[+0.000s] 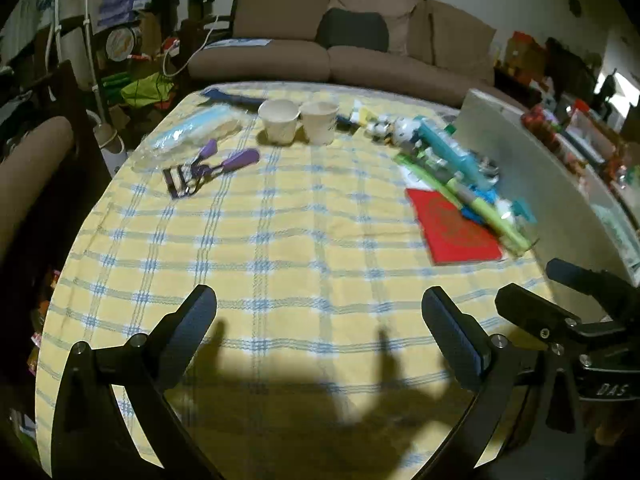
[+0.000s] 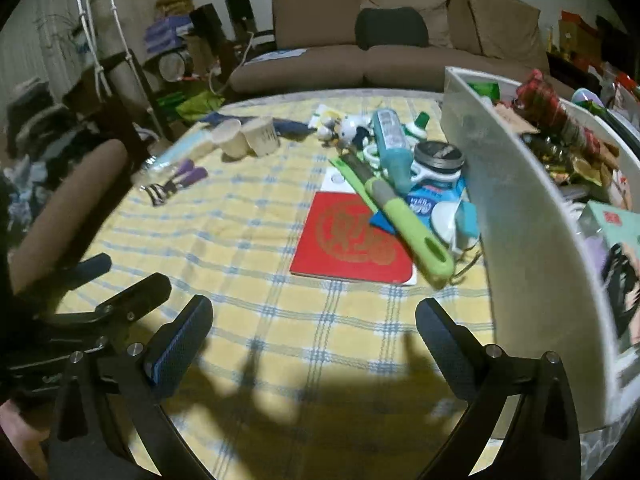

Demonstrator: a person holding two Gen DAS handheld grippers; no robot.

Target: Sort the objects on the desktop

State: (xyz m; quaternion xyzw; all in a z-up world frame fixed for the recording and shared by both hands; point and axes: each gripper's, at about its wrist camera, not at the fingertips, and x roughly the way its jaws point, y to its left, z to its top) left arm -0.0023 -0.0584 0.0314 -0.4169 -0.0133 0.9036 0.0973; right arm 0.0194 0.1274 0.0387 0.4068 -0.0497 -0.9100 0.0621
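Yellow checked tablecloth point(image 2: 256, 280) is cluttered, both the left gripper point(image 1: 320, 336) and right gripper point(image 2: 314, 340) are spread wide and empty, and the stiff, light green-handled tool point(image 2: 404, 216) atop the red booklet point(image 2: 352, 240) is probably best pinched mid-handle.

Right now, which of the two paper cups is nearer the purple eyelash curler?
The left paper cup; it stands on the side toward the eyelash curler, while the right paper cup sits beyond it, toward the toy clutter.
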